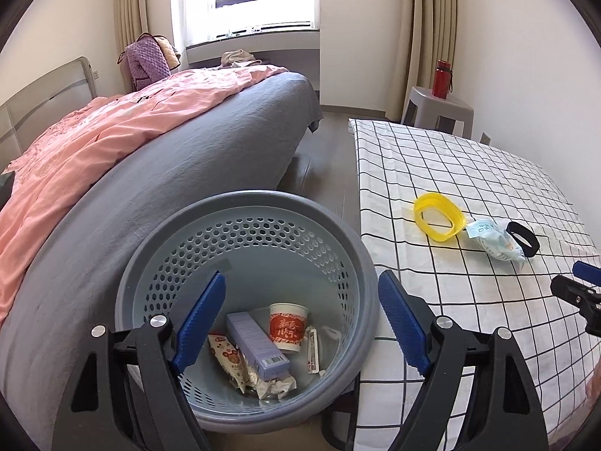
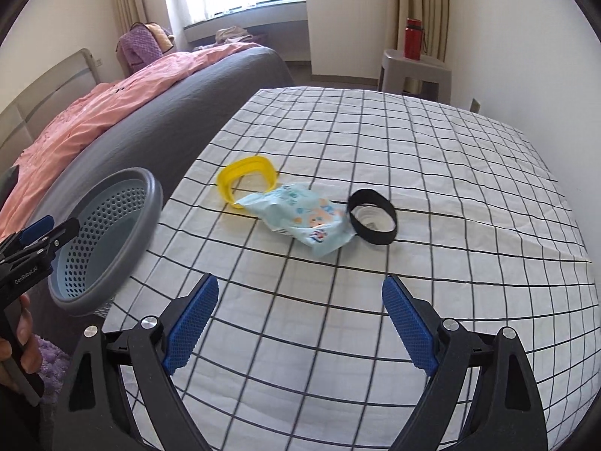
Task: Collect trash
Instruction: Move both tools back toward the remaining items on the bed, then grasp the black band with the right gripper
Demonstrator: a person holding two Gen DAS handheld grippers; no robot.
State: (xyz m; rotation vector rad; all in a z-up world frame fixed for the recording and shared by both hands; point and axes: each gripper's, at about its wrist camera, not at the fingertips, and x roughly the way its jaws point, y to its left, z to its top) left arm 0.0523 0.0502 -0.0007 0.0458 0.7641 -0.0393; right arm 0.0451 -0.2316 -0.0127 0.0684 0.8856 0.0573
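Observation:
A grey perforated trash basket [image 1: 240,225] stands on the floor between the bed and the table; it also shows in the right wrist view [image 2: 146,203]. In it lie a paper cup [image 1: 287,327], a pale purple box [image 1: 257,340] and crumpled wrappers [image 1: 229,360]. My left gripper [image 1: 300,323] is open and empty above the basket. On the checked tablecloth [image 2: 413,158] lie a light blue wrapper [image 2: 304,221], a yellow ring [image 2: 246,180] and a black ring [image 2: 372,221]. My right gripper [image 2: 300,323] is open and empty over the table, short of the wrapper.
A bed with grey sheet [image 1: 195,158] and pink duvet [image 1: 94,139] stands left of the basket. A grey stool [image 2: 415,71] with a red bottle [image 2: 413,39] stands beyond the table. A narrow strip of floor [image 1: 326,165] runs between bed and table.

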